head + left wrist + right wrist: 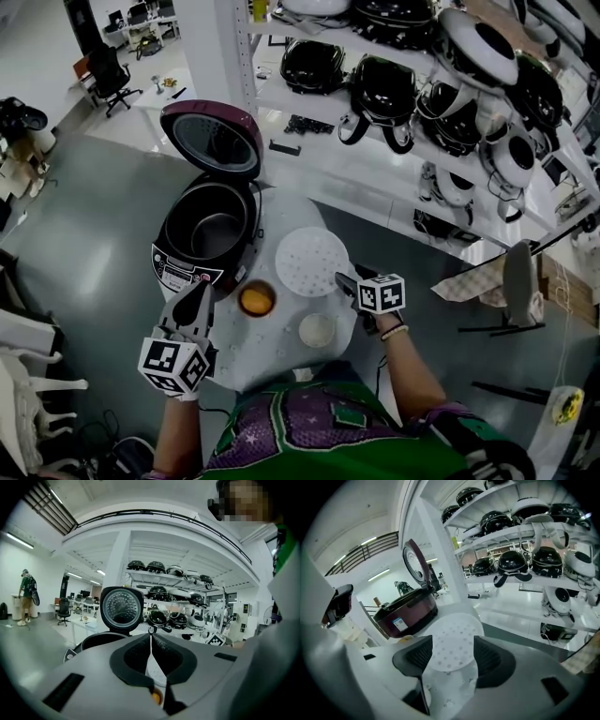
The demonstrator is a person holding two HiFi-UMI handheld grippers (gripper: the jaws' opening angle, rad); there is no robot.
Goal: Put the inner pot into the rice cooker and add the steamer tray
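The left gripper (150,635) is being held with its jaws pressed together, and nothing is being pinched between them. In the head view it is being carried at the seven o'clock edge of the round white table (267,354), with its tips being pointed toward twelve o'clock. A small cup with orange contents (256,300) is being shown just beside those tips, at three o'clock of them.

The right gripper (452,645) is being held with its jaws spread, and its pads are being pressed on nothing. The steamer tray (309,258), a white perforated disc, is being seen through the gap between them, lying flat on the table. In the head view the gripper's tips are being held at the tray's four o'clock edge; whether the rim is being touched cannot be told.

A small white cup (317,330) is being shown at six o'clock of the tray, apart from it. The rice cooker (176,267) is being shown at nine o'clock of the tray, with its lid (211,136) standing open at the cooker's twelve o'clock. A dark inner pot (214,225) is being seen seated inside the cooker. Beyond the table, from twelve to three o'clock, white shelves (375,173) are being shown loaded with more cookers.
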